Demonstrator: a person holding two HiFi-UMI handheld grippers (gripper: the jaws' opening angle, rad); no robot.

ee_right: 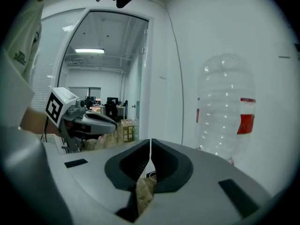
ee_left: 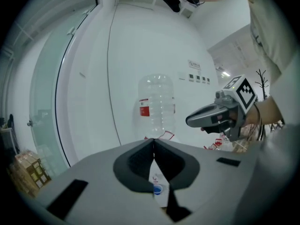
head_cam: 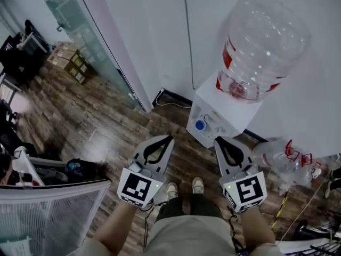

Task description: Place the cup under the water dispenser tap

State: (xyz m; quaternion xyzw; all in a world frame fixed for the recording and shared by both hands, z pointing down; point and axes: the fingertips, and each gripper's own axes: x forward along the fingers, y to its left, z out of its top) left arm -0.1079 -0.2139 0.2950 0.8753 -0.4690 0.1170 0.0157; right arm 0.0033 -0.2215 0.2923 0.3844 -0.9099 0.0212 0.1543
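Note:
I see no cup in any view. The white water dispenser (head_cam: pixel 228 110) stands against the wall with a large clear bottle (head_cam: pixel 262 42) on top and a blue tap (head_cam: pixel 200 125) on its front. My left gripper (head_cam: pixel 169 138) hangs in the air in front of the dispenser, jaws together and empty. My right gripper (head_cam: pixel 218 140) is beside it, also shut with nothing held. The left gripper view shows its shut jaws (ee_left: pixel 153 142), the bottle (ee_left: pixel 157 104) and the blue tap (ee_left: pixel 157 189). In the right gripper view the jaws (ee_right: pixel 150 142) meet, with the bottle (ee_right: pixel 227 111) to the right.
Empty bottles with red handles (head_cam: pixel 283 158) lie on the wooden floor right of the dispenser. Cardboard boxes (head_cam: pixel 69 61) stand by a glass partition (head_cam: pixel 80 28) at the left. A mesh chair back (head_cam: pixel 50 212) is at lower left. The person's shoes (head_cam: pixel 184 188) are below the grippers.

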